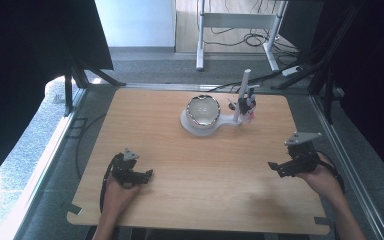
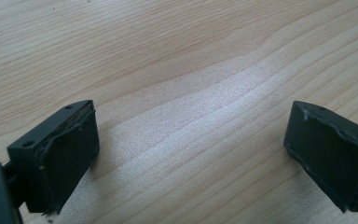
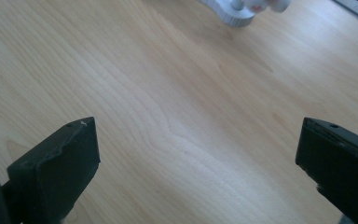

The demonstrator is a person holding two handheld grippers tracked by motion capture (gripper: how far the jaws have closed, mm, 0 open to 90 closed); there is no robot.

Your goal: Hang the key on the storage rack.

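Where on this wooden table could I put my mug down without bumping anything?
Nearly anywhere. The table is bare between the left gripper and the right gripper, both open and holding nothing, and along its far-left side. The only crowded spot is far centre, where the white base carries a bowl and an upright post.
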